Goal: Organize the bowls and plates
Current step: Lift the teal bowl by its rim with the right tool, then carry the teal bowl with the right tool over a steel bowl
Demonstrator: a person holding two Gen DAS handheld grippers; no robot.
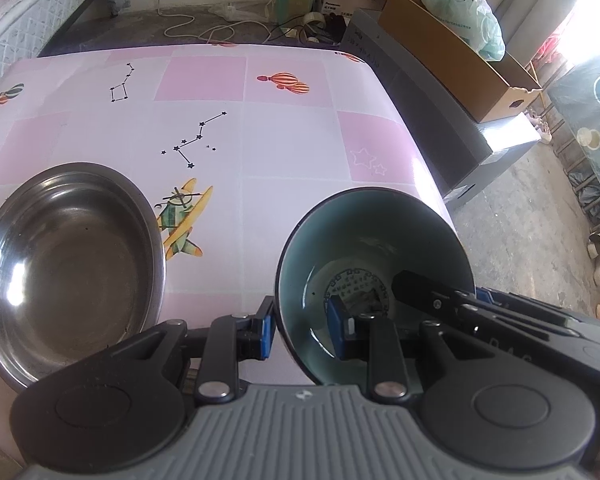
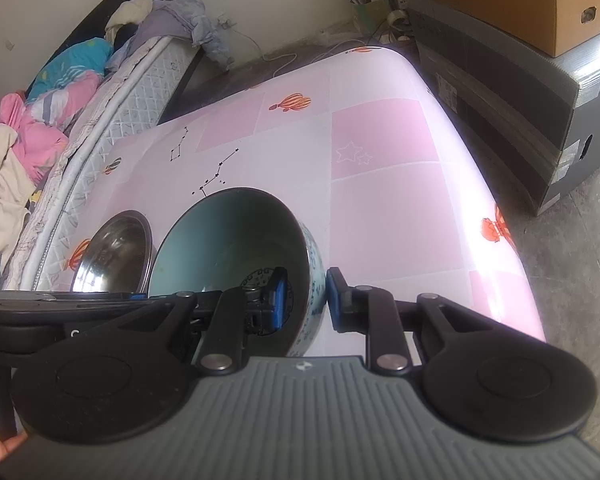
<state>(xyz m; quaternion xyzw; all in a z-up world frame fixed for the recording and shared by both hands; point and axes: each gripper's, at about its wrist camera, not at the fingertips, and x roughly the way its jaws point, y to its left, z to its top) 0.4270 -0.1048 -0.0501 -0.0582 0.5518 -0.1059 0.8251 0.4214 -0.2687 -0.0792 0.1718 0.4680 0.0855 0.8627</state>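
A blue-green bowl [image 1: 374, 248] is held by both grippers at once. It is tipped, so its open side is turned toward the cameras, and a dark round pattern is seen at its bottom. Whether it rests on the table or is lifted off it cannot be told.

The left gripper [image 1: 305, 330] is closed on the bowl's rim. One blue pad is pressed on the outside of the wall and the other blue pad [image 1: 337, 330] is pressed on the inside. The jaws are kept narrow, with only the thin wall between them.

The right gripper [image 2: 306, 300] is closed on the other side of the same bowl [image 2: 236, 232]. One pad is seen inside the bowl and one pad outside, against the blue and white pattern on the wall. Its jaws are narrow too.

A shiny metal dish [image 1: 70, 264] is set flat on the table, just beside the bowl, on the left in both views. Nothing is seen in it.

The table [image 1: 284, 152] is covered with a pink and white checked cloth with stars, balloons and a little plane drawn on it.

A brown cardboard box [image 1: 456, 56] is seen past the table's far right corner
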